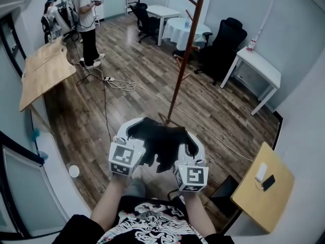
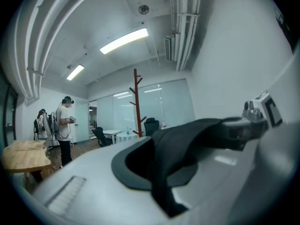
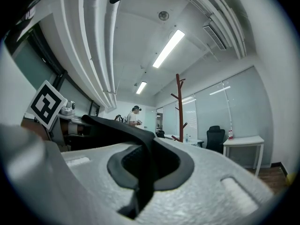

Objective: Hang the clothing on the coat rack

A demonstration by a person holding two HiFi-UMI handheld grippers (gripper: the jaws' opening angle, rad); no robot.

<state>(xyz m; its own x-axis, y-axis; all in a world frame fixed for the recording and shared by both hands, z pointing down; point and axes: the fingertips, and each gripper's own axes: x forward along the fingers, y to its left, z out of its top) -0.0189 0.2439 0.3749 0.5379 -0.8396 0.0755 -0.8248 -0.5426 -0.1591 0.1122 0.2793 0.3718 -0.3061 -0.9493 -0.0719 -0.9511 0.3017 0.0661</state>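
Head view, with both gripper views. The left gripper (image 1: 131, 132) and the right gripper (image 1: 190, 147) are held side by side and point level, just ahead of the person's forearms. Each gripper's jaws are pressed together on an edge of the black garment (image 1: 161, 145); in each gripper view a fold of the dark cloth is pinched between the pads. The garment spans the gap between the two grippers and sags in the middle, clear of the wooden floor (image 1: 213, 111). The brown coat rack (image 1: 188, 50) stands upright just beyond the garment, not touching it, and its pegs are bare. Far left, a person (image 1: 85, 19) stands beside a wooden tabletop (image 1: 45, 70). Far right are a black office chair (image 1: 226, 42) and a white table (image 1: 259, 65).
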